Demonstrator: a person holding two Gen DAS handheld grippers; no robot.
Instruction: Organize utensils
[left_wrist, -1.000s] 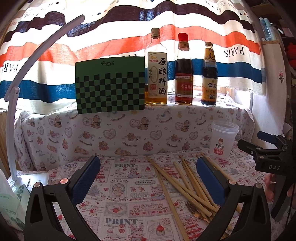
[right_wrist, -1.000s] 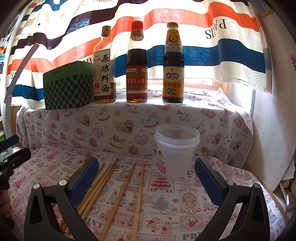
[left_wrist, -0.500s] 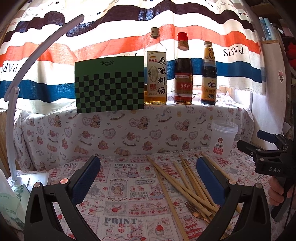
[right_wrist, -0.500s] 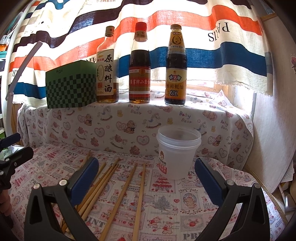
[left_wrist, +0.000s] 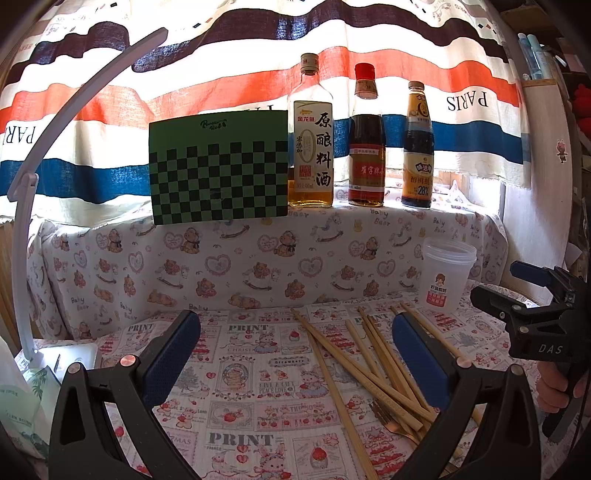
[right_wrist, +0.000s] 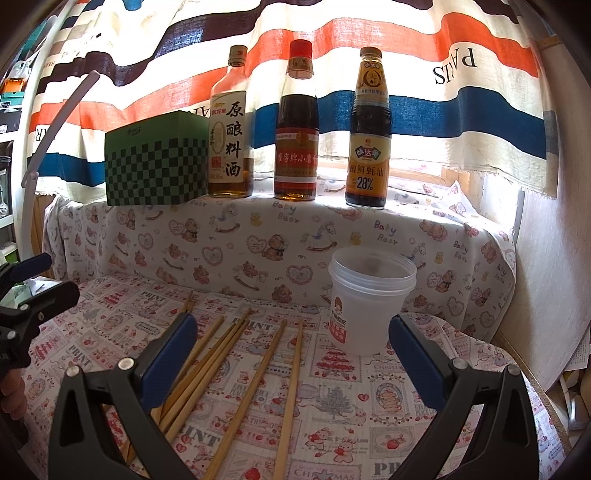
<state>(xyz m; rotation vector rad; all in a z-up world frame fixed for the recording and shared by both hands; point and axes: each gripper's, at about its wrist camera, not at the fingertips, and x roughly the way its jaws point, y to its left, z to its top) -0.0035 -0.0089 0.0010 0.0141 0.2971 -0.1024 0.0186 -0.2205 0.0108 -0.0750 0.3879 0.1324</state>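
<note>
On the bench with its printed cloth, wooden chopsticks are lying scattered, just left of an upright clear plastic cup. The left tool and right tool are both hovering above the bench, each spread wide and gripping nothing.

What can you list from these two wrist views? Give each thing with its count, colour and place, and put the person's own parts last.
Chopsticks: several, tan, scattered on the printed cloth.
Fork: one, golden, partly under the chopsticks.
Plastic cup: one, clear, upright beside the chopsticks.
Bottles: three, amber to dark, on the ledge.
Checkered box: one, green, left of the bottles.
Striped curtain: one, behind the ledge.
Left gripper: black, blue pads, open.
Right gripper: same, open.
</note>
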